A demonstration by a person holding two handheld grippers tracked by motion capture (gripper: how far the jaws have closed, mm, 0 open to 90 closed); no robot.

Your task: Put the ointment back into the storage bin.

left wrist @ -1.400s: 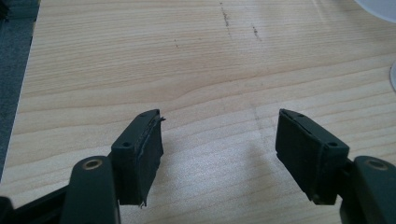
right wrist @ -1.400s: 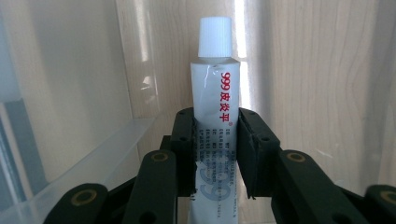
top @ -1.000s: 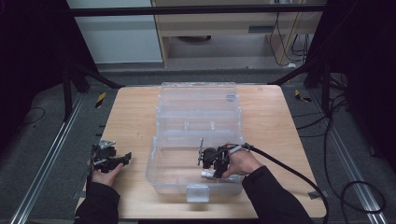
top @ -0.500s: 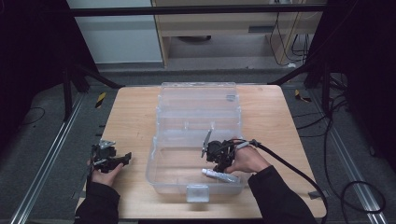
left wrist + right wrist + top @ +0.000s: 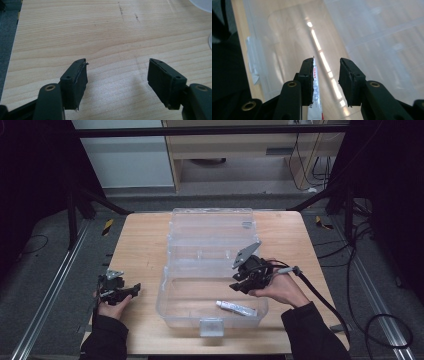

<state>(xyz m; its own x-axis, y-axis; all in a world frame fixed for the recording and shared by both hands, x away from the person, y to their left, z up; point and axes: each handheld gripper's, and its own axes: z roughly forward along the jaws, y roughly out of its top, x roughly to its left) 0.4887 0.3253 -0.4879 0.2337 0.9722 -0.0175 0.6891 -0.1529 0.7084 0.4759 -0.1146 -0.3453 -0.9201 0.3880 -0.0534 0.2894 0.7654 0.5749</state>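
A: Clear plastic all round here. The open box (image 5: 212, 285) sits mid-table with its lid folded back, and the little white tube (image 5: 236, 308) lies flat on the box floor, near the front wall by the latch.

B: And the right tongs (image 5: 239, 281) hover above it, over the right side of the box. In the right gripper view the jaws have just been opening, with a plain gap between the pads and nothing pinched; the tube (image 5: 315, 87) lies below, past the left pad.

A: So it looks set down, I'd say. Lying loose and flat, it's at rest on the bottom, not held.

B: The left tongs (image 5: 131, 290) rest on the wooden table (image 5: 140, 245), well clear of the box, jaws spread wide on nothing. Parked out of the way, I'd guess, while one hand does the work.

A: The lid's the likely next job.
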